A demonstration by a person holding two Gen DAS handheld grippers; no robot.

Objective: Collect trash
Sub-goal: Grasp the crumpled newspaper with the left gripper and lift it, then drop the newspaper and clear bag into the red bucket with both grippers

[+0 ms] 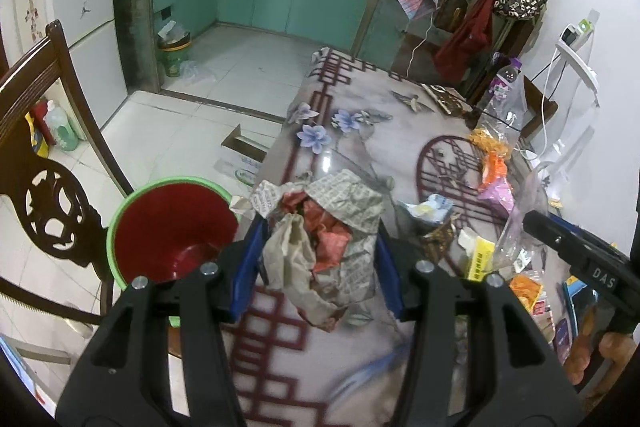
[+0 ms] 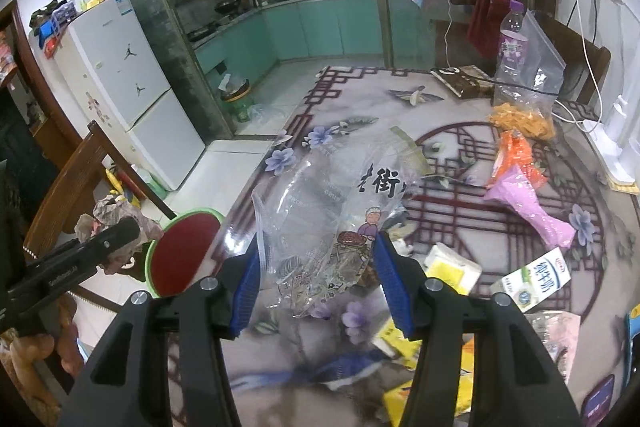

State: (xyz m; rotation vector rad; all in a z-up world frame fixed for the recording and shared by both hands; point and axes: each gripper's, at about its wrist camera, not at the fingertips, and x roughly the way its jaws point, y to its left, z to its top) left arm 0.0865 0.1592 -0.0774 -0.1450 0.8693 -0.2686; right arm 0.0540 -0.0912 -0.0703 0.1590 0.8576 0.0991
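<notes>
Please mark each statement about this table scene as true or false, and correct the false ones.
1. The left tool holds a crumpled printed paper wad. True.
2. The right tool holds a milk carton. False: it grips a clear plastic bag; the milk carton lies on the table.
3. The red bucket with a green rim stands beside the table edge. True.
4. The purple-capped bottle lies flat. False: it stands upright.
5. The pink wrapper is inside the bucket. False: it lies on the tablecloth.
</notes>
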